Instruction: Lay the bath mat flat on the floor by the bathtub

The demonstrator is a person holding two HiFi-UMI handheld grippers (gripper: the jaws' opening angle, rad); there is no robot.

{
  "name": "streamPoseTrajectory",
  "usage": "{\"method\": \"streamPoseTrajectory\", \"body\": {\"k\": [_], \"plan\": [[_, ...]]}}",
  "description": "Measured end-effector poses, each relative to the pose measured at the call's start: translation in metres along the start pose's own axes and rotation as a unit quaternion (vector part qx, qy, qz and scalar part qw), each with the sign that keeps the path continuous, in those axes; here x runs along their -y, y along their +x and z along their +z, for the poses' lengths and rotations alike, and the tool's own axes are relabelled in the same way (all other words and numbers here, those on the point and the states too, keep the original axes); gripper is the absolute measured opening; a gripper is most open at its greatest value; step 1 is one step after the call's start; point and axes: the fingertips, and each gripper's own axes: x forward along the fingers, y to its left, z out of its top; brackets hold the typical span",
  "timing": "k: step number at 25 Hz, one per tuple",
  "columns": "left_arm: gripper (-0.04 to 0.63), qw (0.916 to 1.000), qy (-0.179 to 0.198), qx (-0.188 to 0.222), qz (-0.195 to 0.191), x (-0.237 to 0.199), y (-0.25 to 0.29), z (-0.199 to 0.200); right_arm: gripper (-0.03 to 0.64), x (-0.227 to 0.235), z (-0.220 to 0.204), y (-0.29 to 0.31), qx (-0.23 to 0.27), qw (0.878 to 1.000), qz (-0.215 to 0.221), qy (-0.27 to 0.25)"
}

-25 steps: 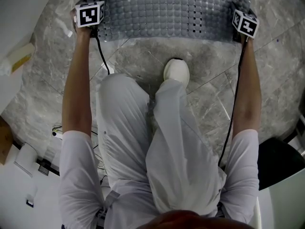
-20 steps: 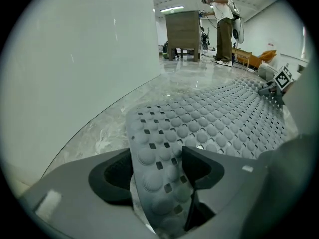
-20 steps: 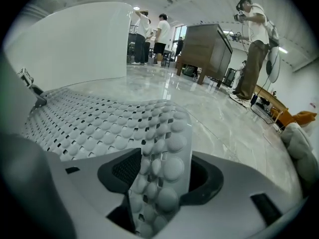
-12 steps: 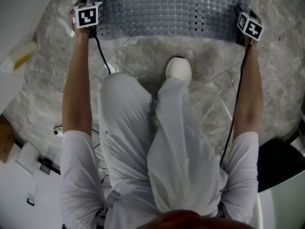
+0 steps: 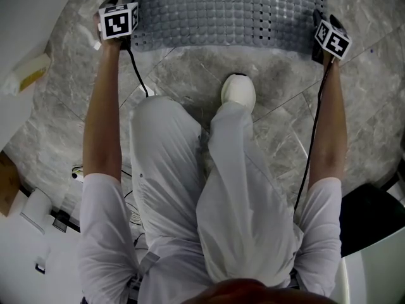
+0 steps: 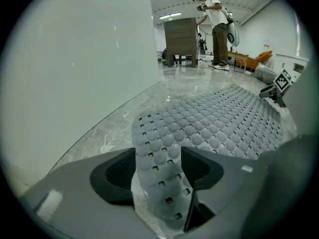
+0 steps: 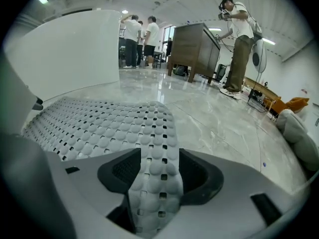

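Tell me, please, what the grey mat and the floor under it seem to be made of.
The bath mat looks like soft rubber or a flexible plastic, matte grey: moulded round bumps, small square holes, and its corners bend. The floor looks like polished marble or marble-look tile: grey veins, thin joints, glossy reflections.

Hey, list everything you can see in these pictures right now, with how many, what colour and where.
bath mat: one, grey, studded, on the floor ahead
bathtub: one, white, left of the mat
floor: grey marble, under the mat
cabinet: one, brown, far background
bystanders: several, light tops, near the cabinet
shoe: one, white, just short of the mat's near edge
trousers: white, head view centre
left tool: grey, shut on the mat's near left corner
right tool: grey, shut on its near right corner
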Motion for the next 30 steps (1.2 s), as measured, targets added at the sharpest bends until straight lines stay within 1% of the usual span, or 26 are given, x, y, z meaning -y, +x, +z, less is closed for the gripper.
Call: {"method": "streamPoseTrajectory", "body": {"k": [5,8,10,16,18,19,21,22,25,28,30], "plan": [[0.282,0.9992,-0.014,0.032,-0.021,0.021,-0.003,0.013,0.230,-0.021,0.011,-0.005,0.028,0.999,0.019,0.016],[0.281,0.9982,-0.009,0.052,-0.028,0.034,-0.007,0.023,0.213,-0.041,0.017,-0.008,0.040,0.998,0.039,0.019],[0.270,0.9974,-0.005,0.063,-0.035,0.043,-0.009,0.030,0.190,-0.055,0.022,-0.012,0.050,0.997,0.054,0.020],[0.171,0.9938,-0.008,0.102,-0.044,0.065,-0.017,0.051,0.100,-0.095,0.041,-0.021,0.084,0.992,0.090,0.016],[0.125,0.9921,-0.007,0.122,-0.031,0.068,-0.022,0.059,0.063,-0.106,0.047,-0.025,0.099,0.990,0.099,0.017],[0.090,0.9907,-0.002,0.135,-0.019,0.068,-0.025,0.064,0.044,-0.111,0.051,-0.028,0.108,0.989,0.102,0.017],[0.025,0.9870,0.015,0.160,0.002,0.070,-0.032,0.073,0.003,-0.121,0.060,-0.034,0.125,0.986,0.110,0.020],[0.000,0.9853,0.023,0.169,0.006,0.073,-0.034,0.077,0.003,-0.126,0.063,-0.036,0.131,0.984,0.116,0.020],[0.000,0.9821,0.039,0.184,0.001,0.087,-0.040,0.083,0.002,-0.141,0.070,-0.043,0.144,0.980,0.135,0.004],[0.000,0.9784,0.055,0.199,-0.009,0.104,-0.042,0.090,0.002,-0.155,0.079,-0.049,0.163,0.976,0.142,-0.030],[-0.001,0.9784,0.048,0.200,-0.023,0.114,-0.041,0.092,0.002,-0.163,0.083,-0.051,0.167,0.974,0.144,-0.042]]}}
